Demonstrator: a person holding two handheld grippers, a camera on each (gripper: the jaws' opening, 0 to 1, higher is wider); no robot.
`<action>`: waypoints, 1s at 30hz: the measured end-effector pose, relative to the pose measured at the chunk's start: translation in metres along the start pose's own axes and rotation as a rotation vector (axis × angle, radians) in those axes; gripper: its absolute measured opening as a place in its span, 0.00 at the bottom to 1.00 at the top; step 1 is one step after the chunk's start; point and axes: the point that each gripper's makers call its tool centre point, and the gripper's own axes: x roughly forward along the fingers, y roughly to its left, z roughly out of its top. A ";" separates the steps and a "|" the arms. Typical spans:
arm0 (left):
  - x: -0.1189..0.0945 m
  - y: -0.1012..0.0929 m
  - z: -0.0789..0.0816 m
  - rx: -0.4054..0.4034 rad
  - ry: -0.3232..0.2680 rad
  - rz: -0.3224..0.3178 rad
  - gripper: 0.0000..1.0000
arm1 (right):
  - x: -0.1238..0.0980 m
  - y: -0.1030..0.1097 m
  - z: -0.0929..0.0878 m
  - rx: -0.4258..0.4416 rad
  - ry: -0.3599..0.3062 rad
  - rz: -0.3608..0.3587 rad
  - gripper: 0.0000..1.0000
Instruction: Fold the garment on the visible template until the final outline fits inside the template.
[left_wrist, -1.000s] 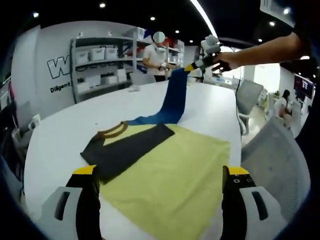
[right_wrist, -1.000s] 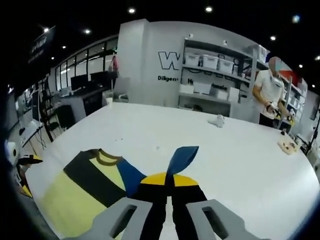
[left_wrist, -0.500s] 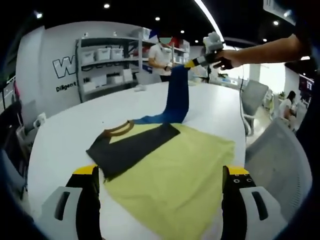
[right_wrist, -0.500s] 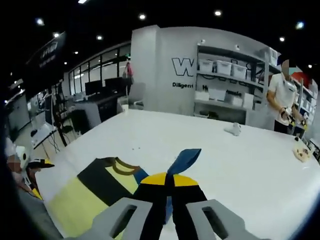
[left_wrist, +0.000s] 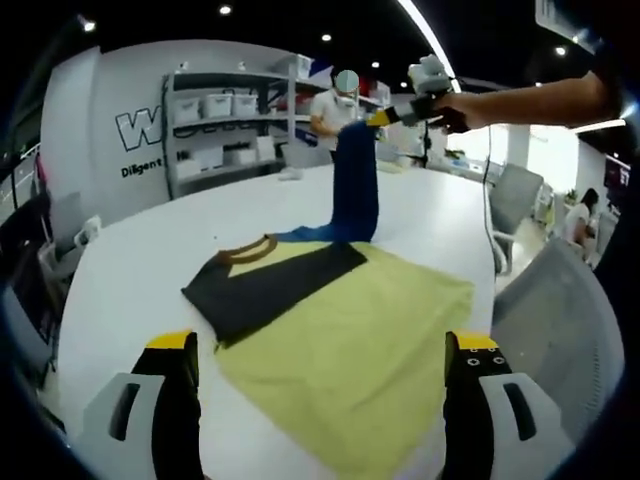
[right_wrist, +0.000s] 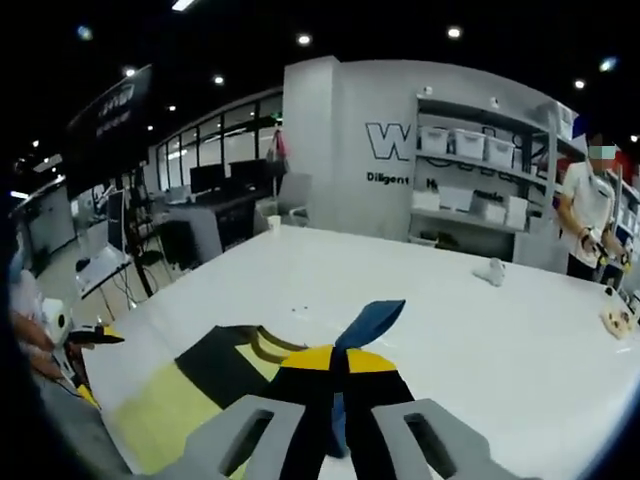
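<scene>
Upper right of the left gripper view, our right gripper (left_wrist: 385, 117) clamps the lifted blue sleeve (left_wrist: 355, 185); our left gripper (left_wrist: 318, 345) hangs open over the garment (left_wrist: 340, 340). Tugging too far could drag it off position.

The garment (left_wrist: 340, 330) is soft matt cloth — yellow, black and blue panels with a ribbed brown collar (left_wrist: 247, 251) — lying on a smooth, faintly glossy white table (left_wrist: 140, 270), while the left gripper (left_wrist: 325, 345) looks like matt black-and-grey plastic.
</scene>
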 end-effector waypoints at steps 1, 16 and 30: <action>-0.001 0.001 0.001 -0.002 -0.002 0.000 0.99 | 0.002 0.002 0.001 -0.003 0.001 0.000 0.00; -0.003 0.005 0.000 0.034 -0.020 -0.021 0.99 | 0.014 0.037 0.022 -0.009 -0.016 0.001 0.00; -0.005 0.002 -0.008 -0.006 -0.037 -0.043 0.99 | 0.022 0.063 0.026 -0.032 -0.010 0.021 0.00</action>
